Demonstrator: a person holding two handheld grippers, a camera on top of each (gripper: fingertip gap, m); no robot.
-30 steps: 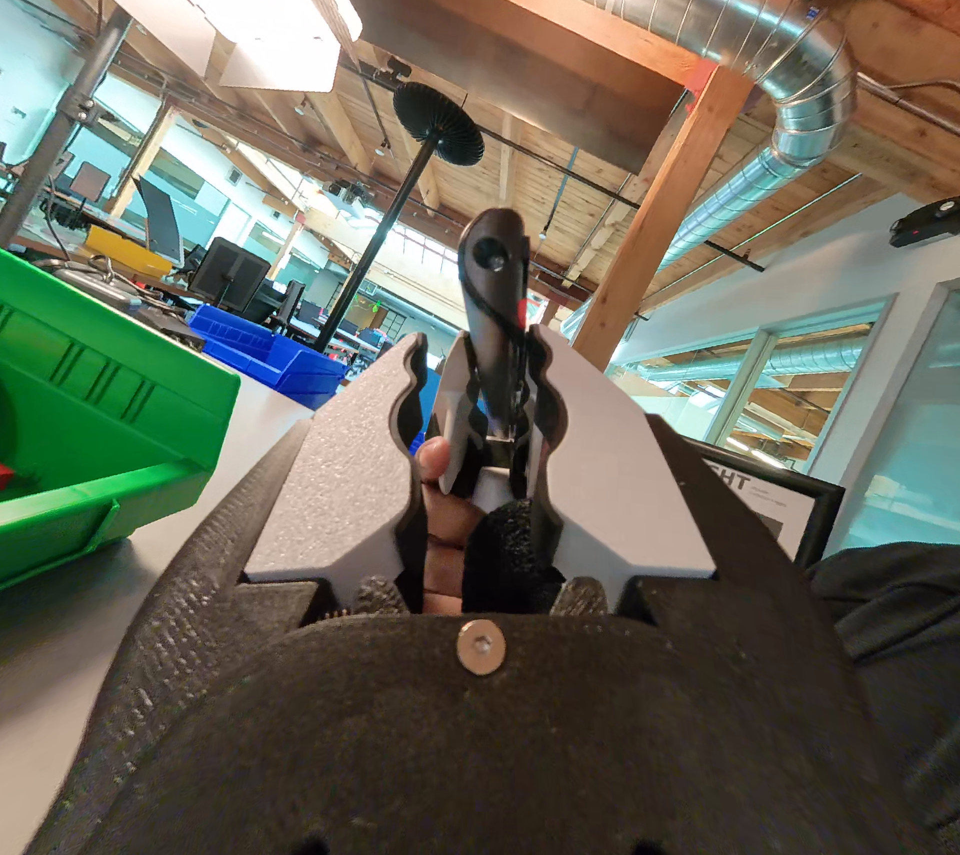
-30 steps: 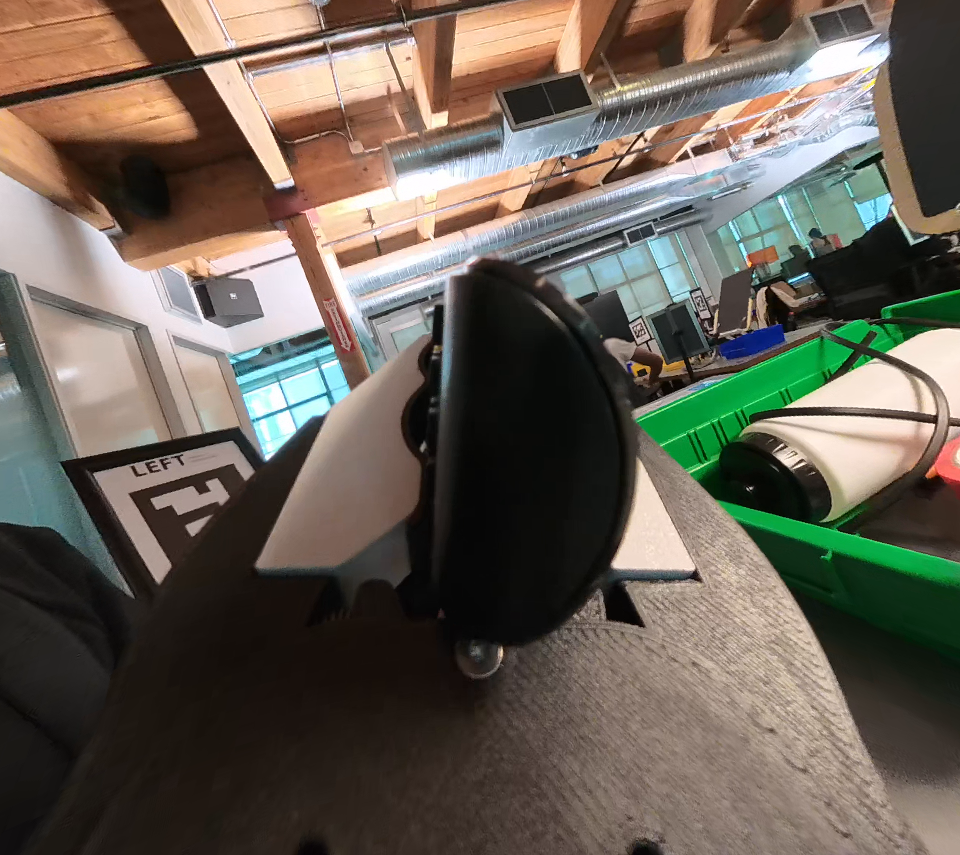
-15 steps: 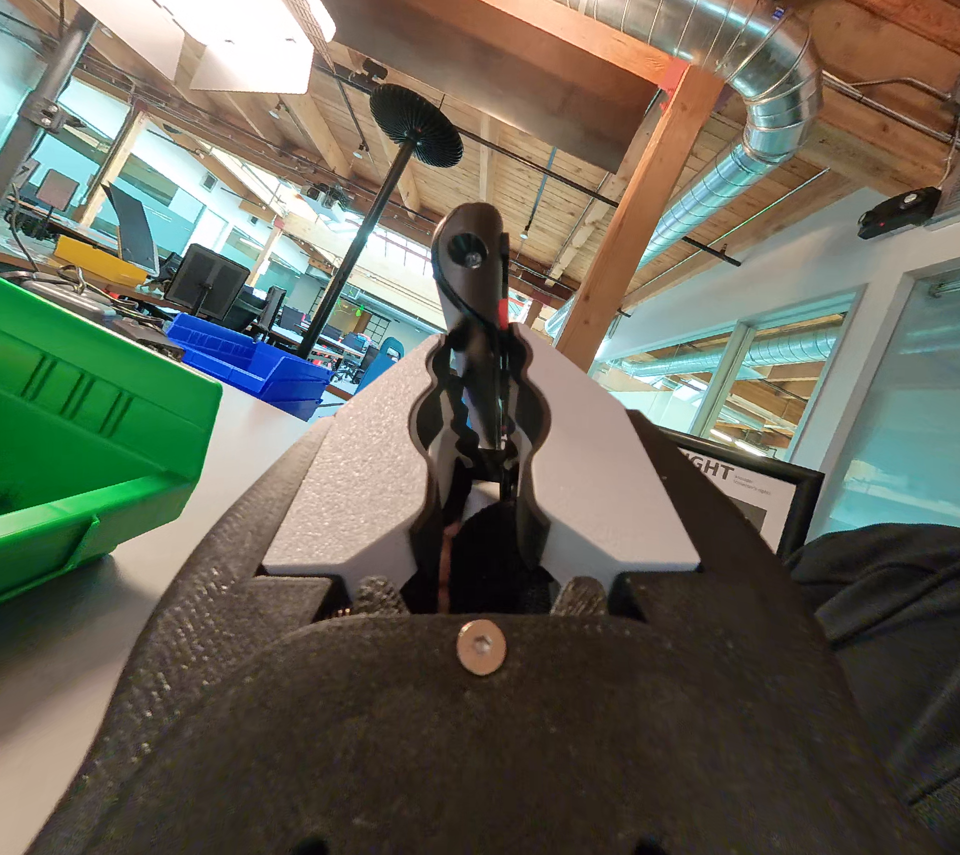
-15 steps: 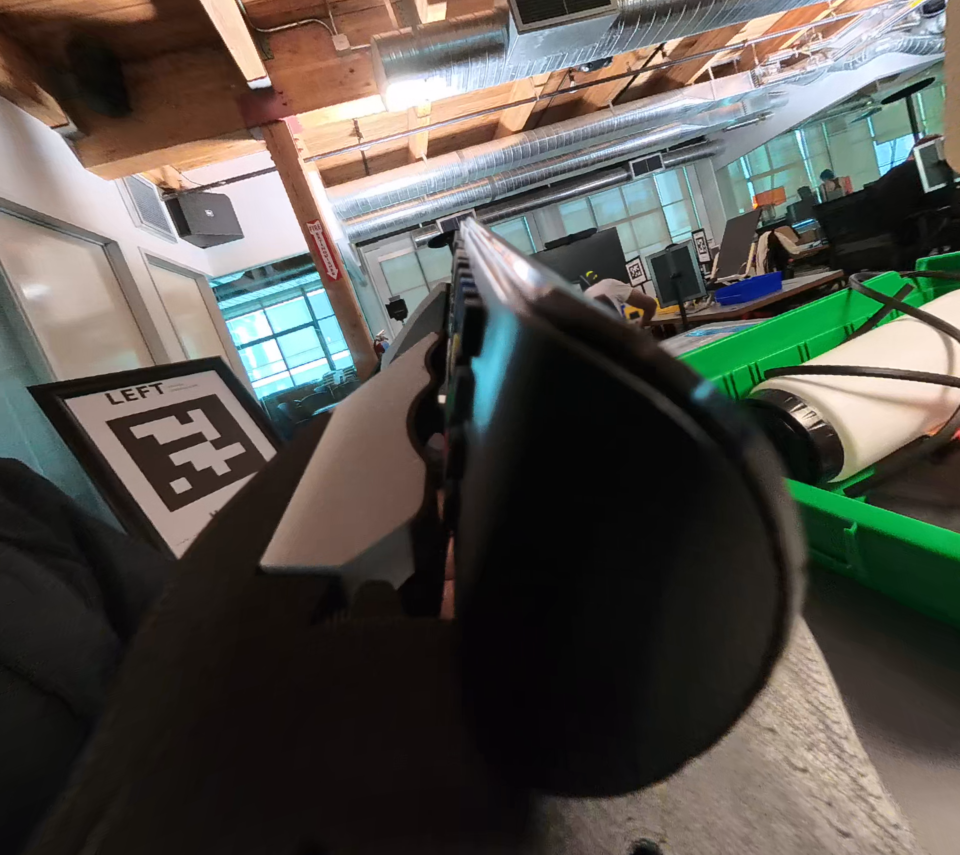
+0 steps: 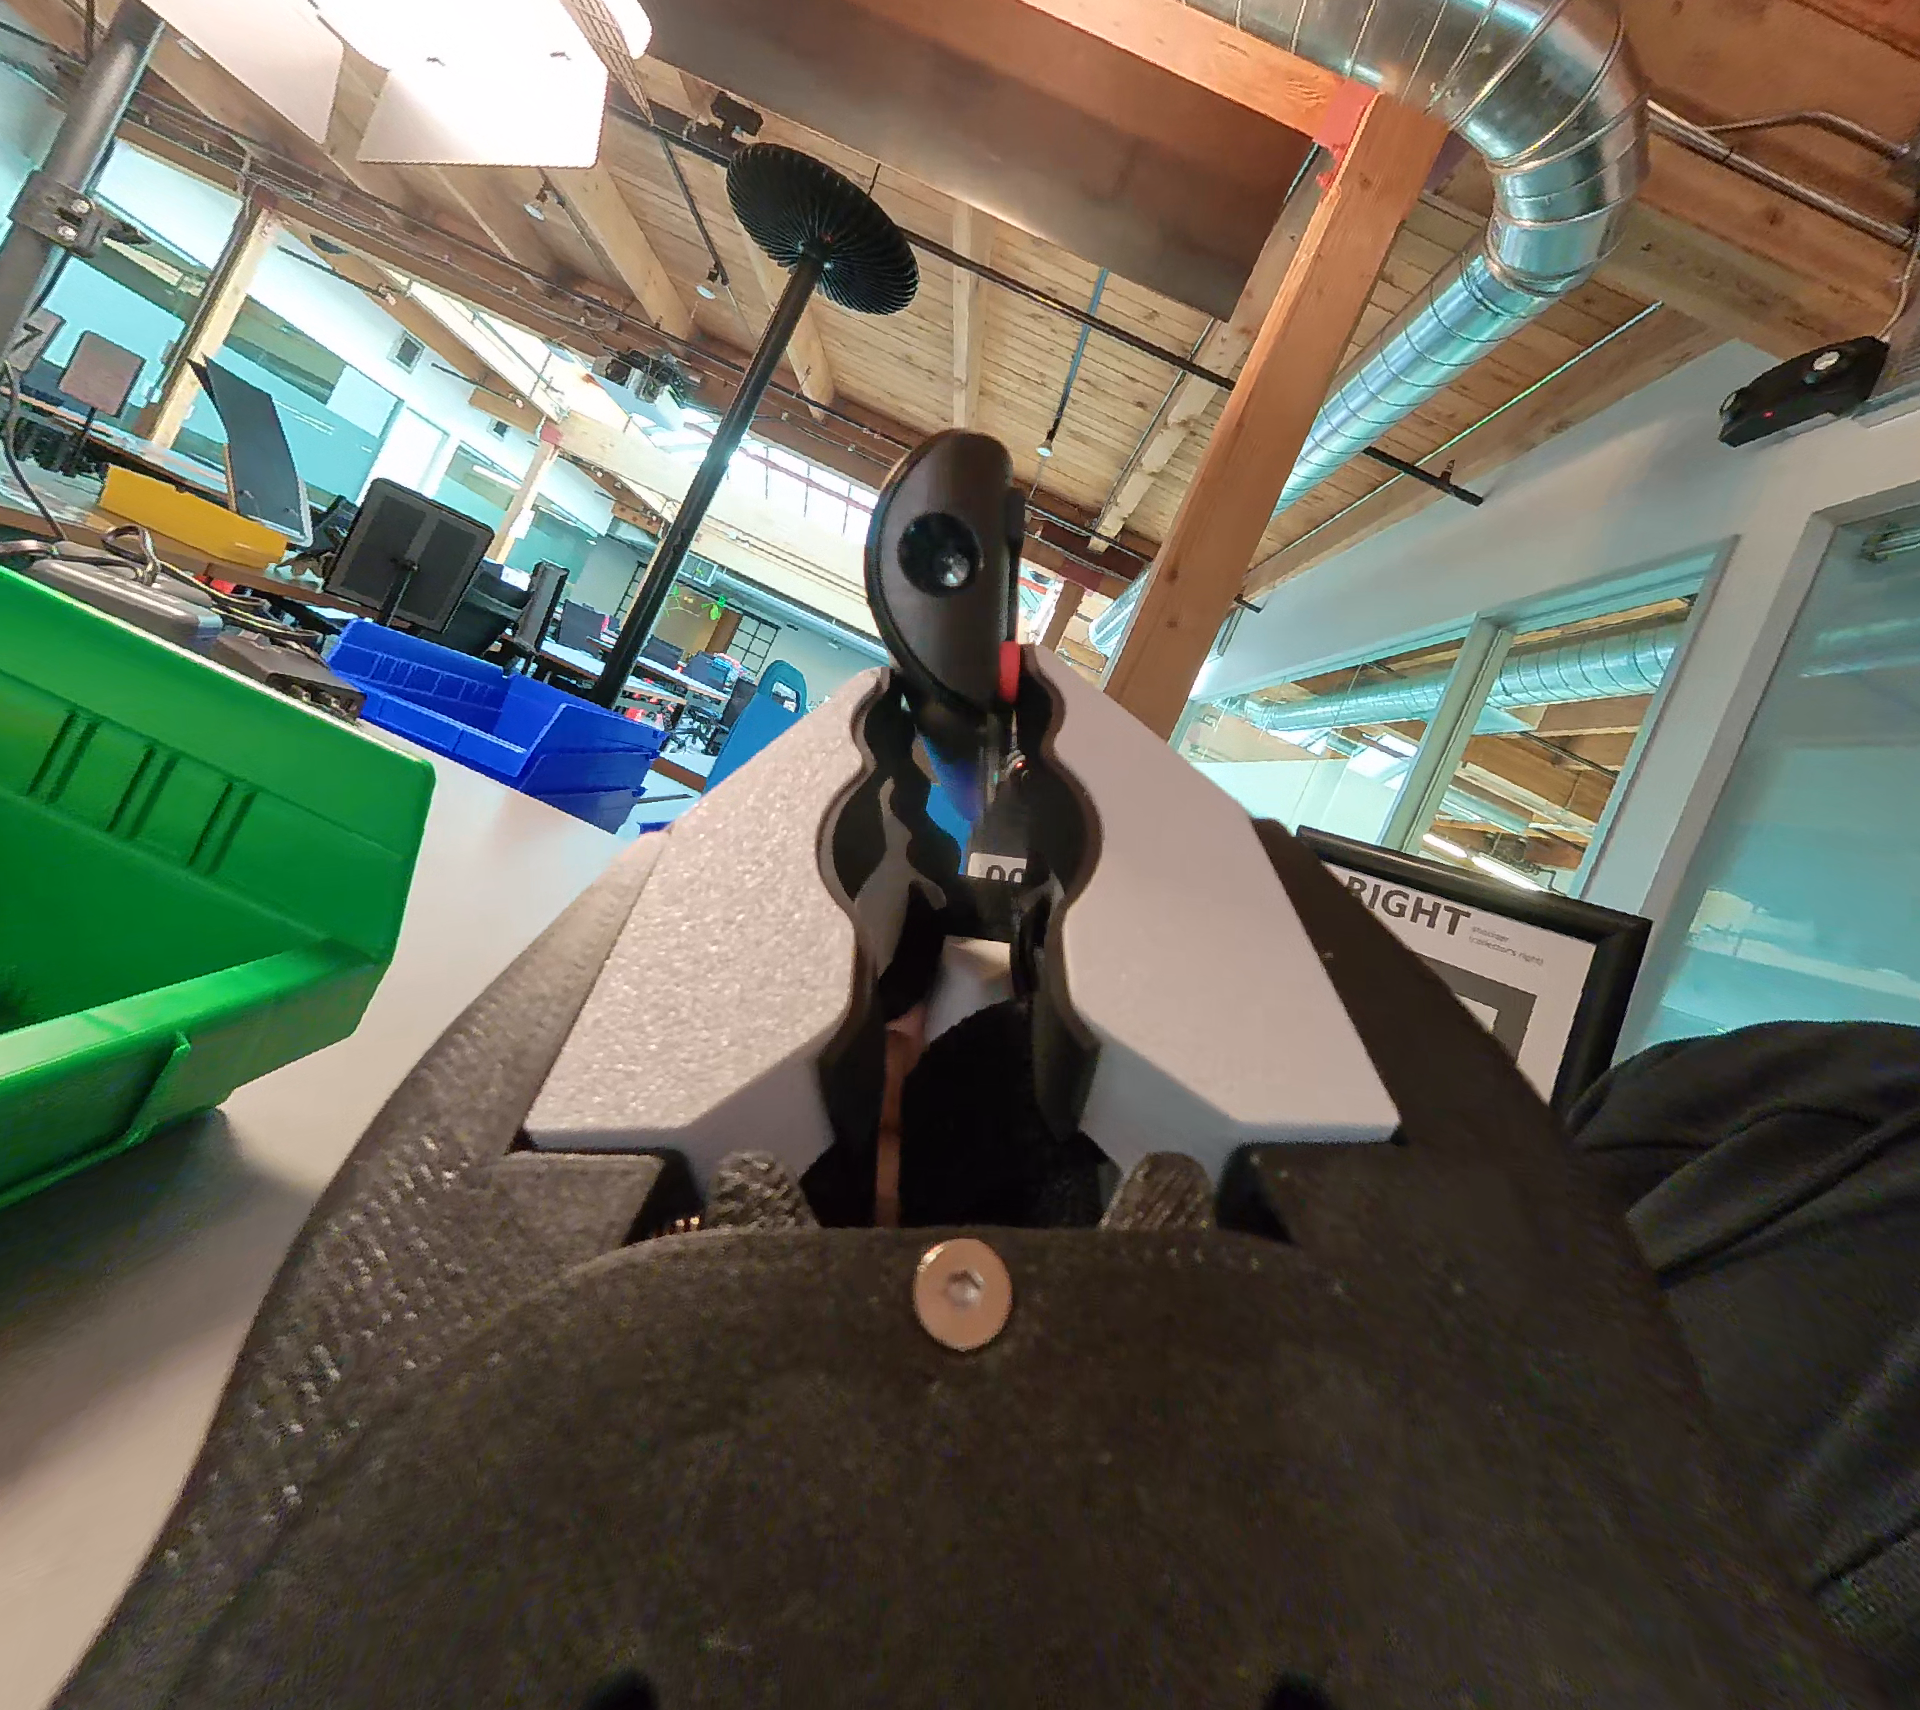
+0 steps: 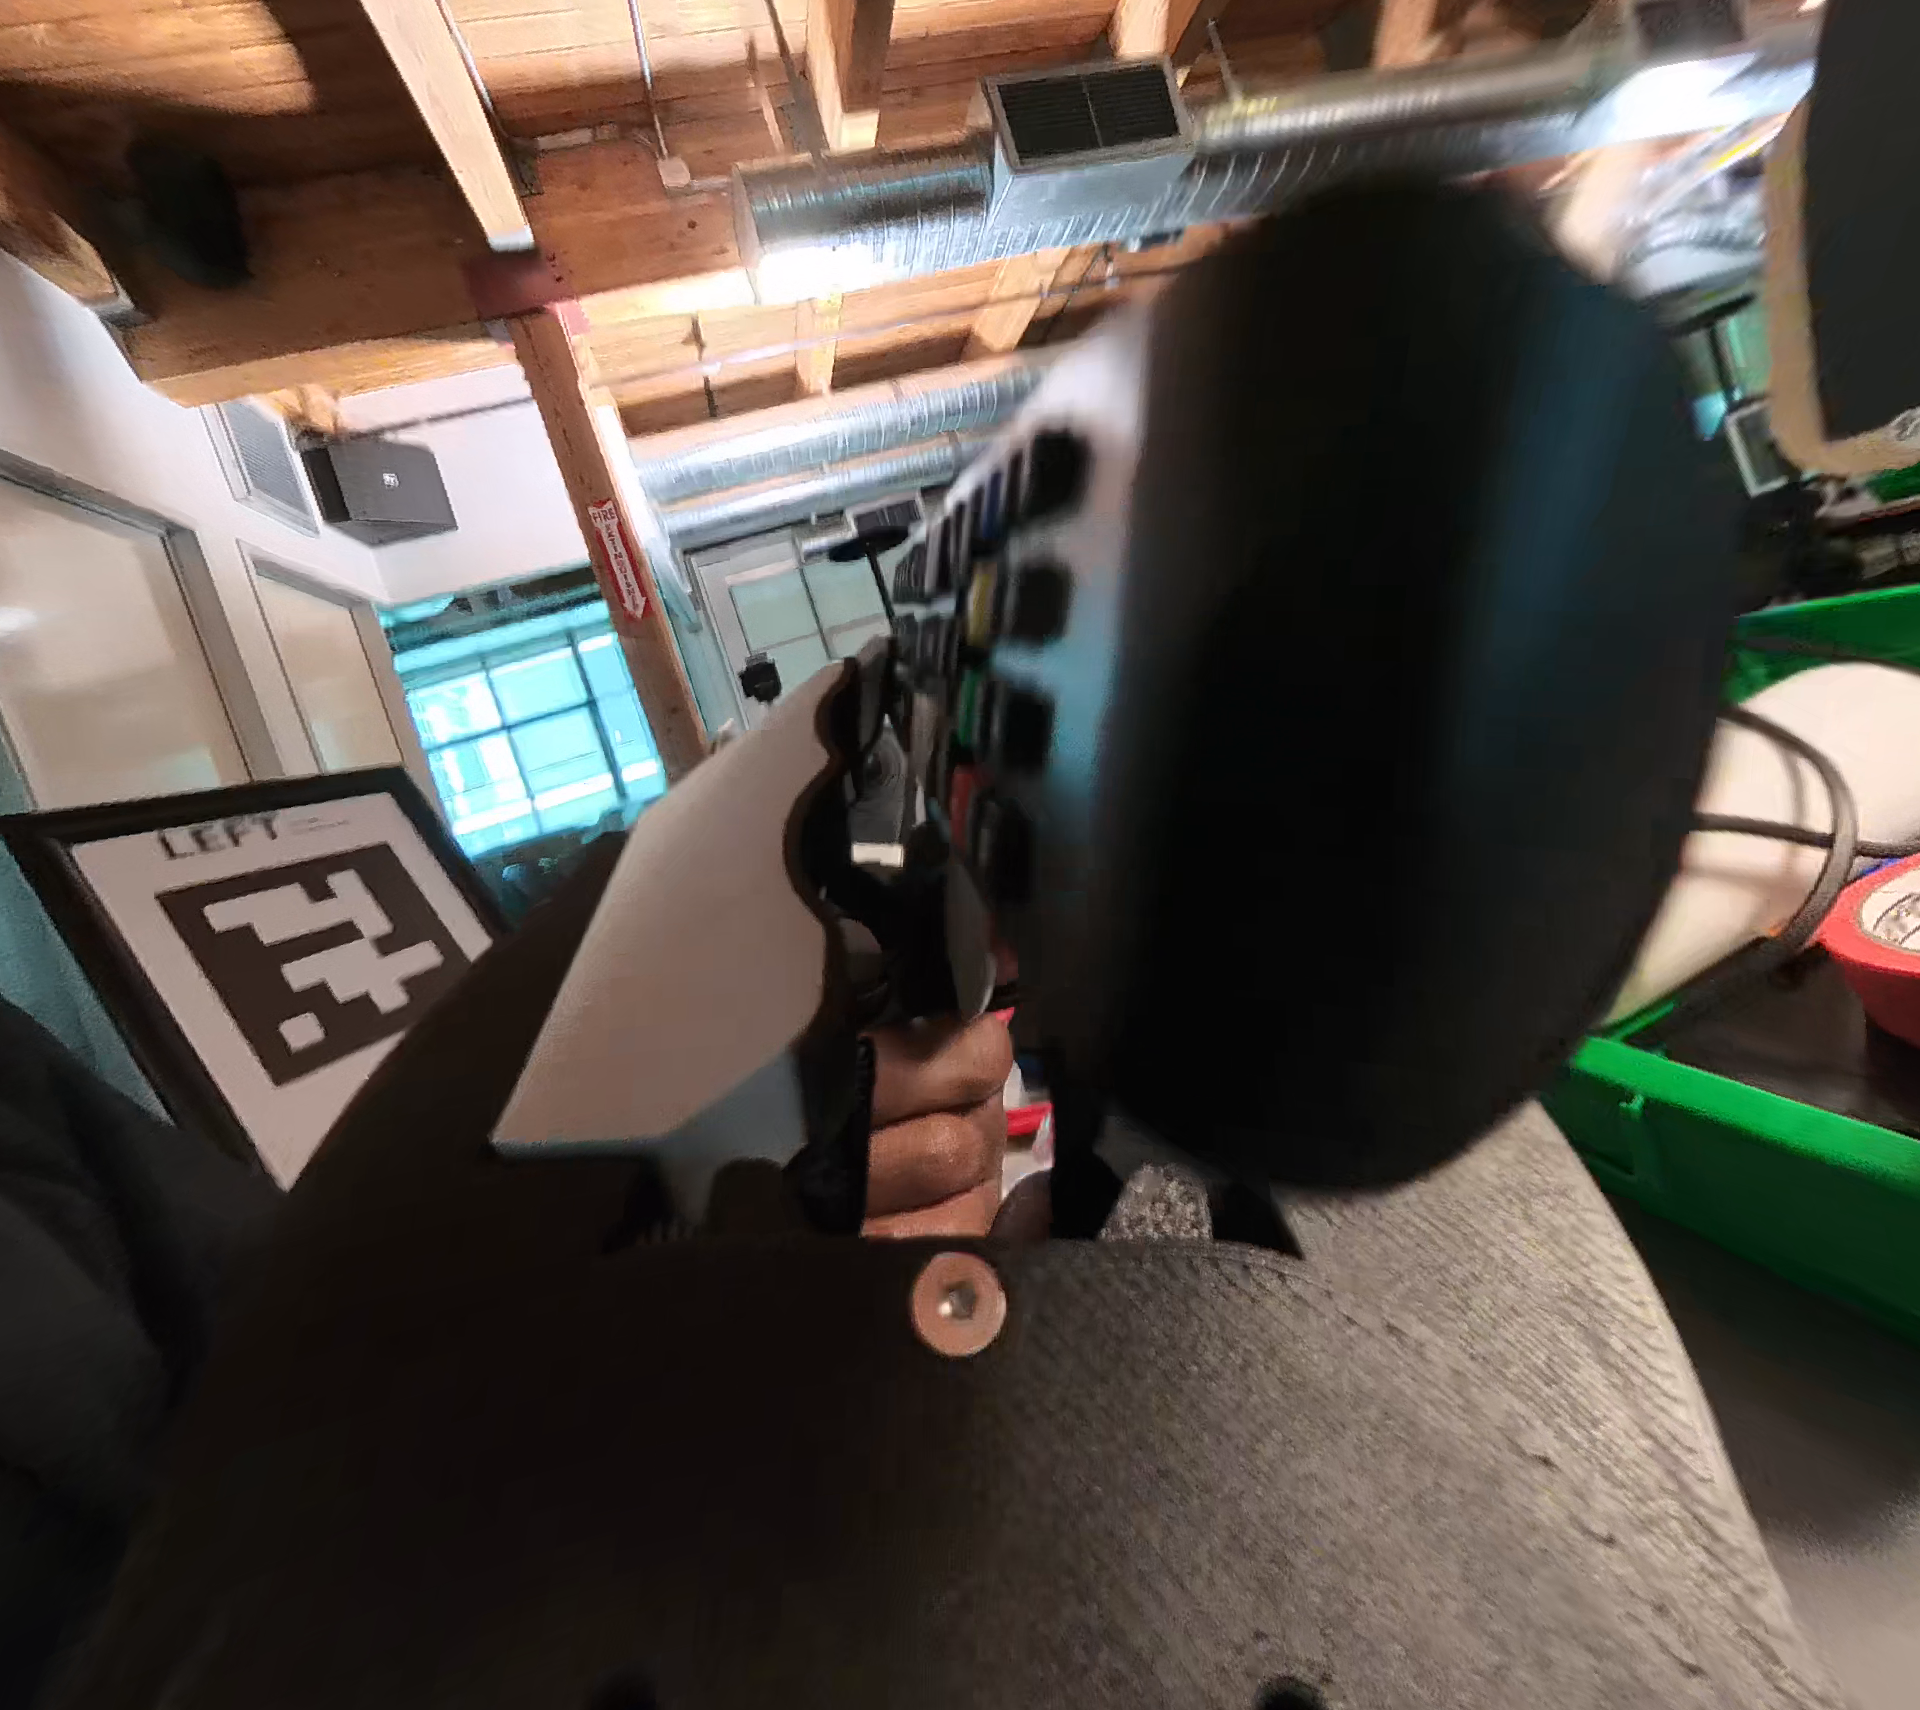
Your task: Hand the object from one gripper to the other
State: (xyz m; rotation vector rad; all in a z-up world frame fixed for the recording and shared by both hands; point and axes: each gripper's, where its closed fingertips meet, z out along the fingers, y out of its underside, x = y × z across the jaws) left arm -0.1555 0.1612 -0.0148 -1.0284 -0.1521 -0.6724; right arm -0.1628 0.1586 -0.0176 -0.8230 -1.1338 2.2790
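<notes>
The object is a black handset with rows of coloured buttons. In the left wrist view it stands edge-on (image 5: 940, 564), and my left gripper (image 5: 961, 694) is shut on its lower part. In the right wrist view it looms large and blurred (image 6: 1403, 673), up and to the right, with its button face turned left. My right gripper (image 6: 956, 673) stands open. Its left finger (image 6: 707, 912) is clear of the handset and its right finger is hidden behind it. A hand (image 6: 935, 1130) shows through the gap.
A green bin (image 5: 187, 829) stands left on the grey table (image 5: 499, 881), with blue bins (image 5: 499, 715) behind. In the right wrist view the green bin (image 6: 1766, 1141) holds a white cylinder (image 6: 1787, 787) and red tape (image 6: 1881, 943). Framed marker boards (image 5: 1507, 954) (image 6: 301, 922) stand nearby. My left and right fingertips are right by each other.
My left gripper has closed on the handset. My right gripper was shut on it and has let go; the handset has swung up and right in the right wrist view.
</notes>
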